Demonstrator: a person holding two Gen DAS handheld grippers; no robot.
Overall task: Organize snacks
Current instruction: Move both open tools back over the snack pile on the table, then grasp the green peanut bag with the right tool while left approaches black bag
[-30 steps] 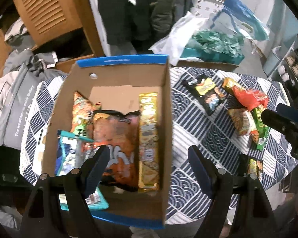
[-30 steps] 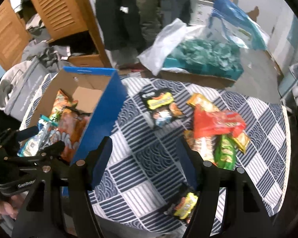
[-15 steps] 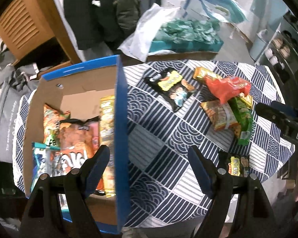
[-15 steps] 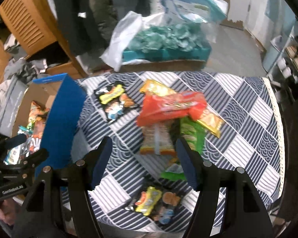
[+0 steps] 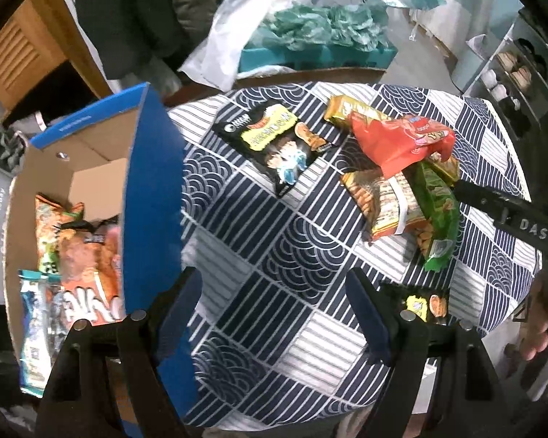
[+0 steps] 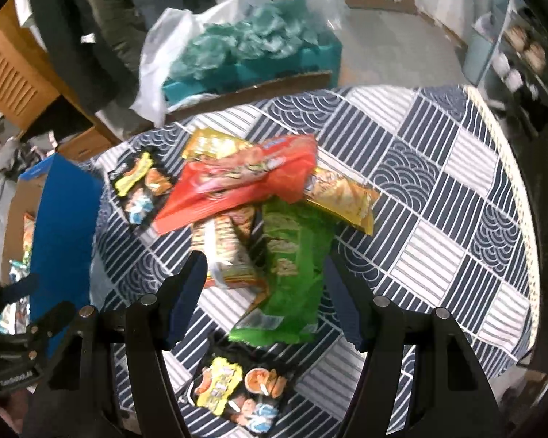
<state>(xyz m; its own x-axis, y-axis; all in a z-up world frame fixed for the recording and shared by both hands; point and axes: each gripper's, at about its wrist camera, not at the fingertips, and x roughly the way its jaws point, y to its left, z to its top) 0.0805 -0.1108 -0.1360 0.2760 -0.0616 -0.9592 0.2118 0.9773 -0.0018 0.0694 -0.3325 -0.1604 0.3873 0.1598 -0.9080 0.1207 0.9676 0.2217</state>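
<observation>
currently both grippers are hanging with jaws released, grasping nothing. left gripper point(image 5: 274, 314) is sitting low in the frame beside the box point(image 5: 153, 189) at left. right gripper point(image 6: 263, 292) is sitting lower centre, over the green packet point(image 6: 292, 266) in the snack pile mid-frame on the tablecloth point(image 6: 438, 219).

Louvred wooden door point(image 5: 14, 58), pale floor point(image 6: 394, 54), perhaps shelving point(image 5: 511, 73).

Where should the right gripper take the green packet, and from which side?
Probably at its near crimped end, coming from the table's near edge. That end lies flat and uncovered, while the far end is tucked under the red packet. The right gripper already straddles it, open.
</observation>
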